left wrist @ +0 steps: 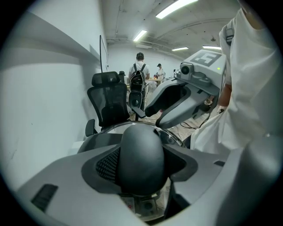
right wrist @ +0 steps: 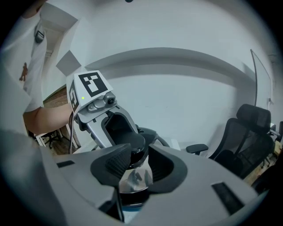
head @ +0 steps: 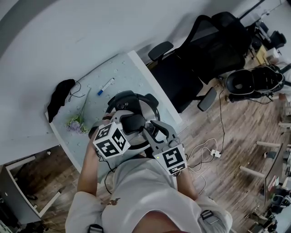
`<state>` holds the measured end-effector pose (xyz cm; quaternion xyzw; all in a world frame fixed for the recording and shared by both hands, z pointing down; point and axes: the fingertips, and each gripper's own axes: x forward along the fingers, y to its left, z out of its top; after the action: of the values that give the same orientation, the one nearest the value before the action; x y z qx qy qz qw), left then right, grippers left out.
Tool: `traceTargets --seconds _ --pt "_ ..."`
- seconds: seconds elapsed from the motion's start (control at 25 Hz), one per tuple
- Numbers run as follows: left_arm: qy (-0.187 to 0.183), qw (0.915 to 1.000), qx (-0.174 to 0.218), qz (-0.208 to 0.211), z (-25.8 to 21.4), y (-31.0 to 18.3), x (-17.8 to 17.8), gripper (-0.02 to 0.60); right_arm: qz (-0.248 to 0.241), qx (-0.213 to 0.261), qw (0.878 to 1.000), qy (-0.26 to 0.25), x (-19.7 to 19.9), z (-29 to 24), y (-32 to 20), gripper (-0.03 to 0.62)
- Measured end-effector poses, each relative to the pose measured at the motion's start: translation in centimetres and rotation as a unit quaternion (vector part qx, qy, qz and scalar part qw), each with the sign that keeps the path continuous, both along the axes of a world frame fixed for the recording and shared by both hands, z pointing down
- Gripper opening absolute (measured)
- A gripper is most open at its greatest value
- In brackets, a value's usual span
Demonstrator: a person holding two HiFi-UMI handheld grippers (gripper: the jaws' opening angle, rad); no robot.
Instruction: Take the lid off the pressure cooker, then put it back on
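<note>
Soft, even indoor light, rather dim in the head view. Ceiling strip lights (left wrist: 174,7) burn white in the left gripper view. Both gripper views bend strongly and blacken at the corners. The steel lid (right wrist: 132,178) carries pale glare.

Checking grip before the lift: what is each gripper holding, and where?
Left gripper clamps the black lid knob; right gripper holds nothing, jaws apart.

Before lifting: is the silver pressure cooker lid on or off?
On: round silver metal lid sits on the cooker body, left gripper gripping its black knob.
</note>
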<state>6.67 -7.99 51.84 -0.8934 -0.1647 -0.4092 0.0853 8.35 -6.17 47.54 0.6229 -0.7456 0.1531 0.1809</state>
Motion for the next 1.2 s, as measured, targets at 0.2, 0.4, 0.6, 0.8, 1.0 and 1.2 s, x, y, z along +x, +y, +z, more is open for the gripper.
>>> traceTargets --seconds 0.2,0.4,0.6,0.8,1.0,1.2 --pt "-0.006 0.9998 -0.002 0.020 0.8 -0.3 0.2 0.276 0.005 -0.005 1.000 -0.002 0.2 0.3 -0.3 0.124" --pt "-0.010 0.9996 -0.018 0.020 1.8 -0.6 0.3 0.276 0.007 -0.010 1.000 0.001 0.4 0.4 -0.7 0.124" --pt "-0.006 0.9992 -0.036 0.016 1.9 -0.8 0.6 0.276 0.008 -0.011 1.000 -0.003 0.5 0.7 -1.0 0.124" --pt "-0.008 0.9991 -0.040 -0.010 2.0 -0.7 0.8 0.275 0.005 -0.012 1.000 -0.005 0.5 0.9 -1.3 0.123" --pt "-0.010 0.9982 -0.040 -0.043 2.0 -1.0 0.9 0.275 0.004 -0.011 1.000 -0.008 0.6 1.0 -1.6 0.123" --pt "-0.009 0.9957 -0.039 -0.084 2.1 -1.2 1.0 0.275 0.015 -0.005 1.000 -0.012 1.4 1.1 -1.5 0.121"
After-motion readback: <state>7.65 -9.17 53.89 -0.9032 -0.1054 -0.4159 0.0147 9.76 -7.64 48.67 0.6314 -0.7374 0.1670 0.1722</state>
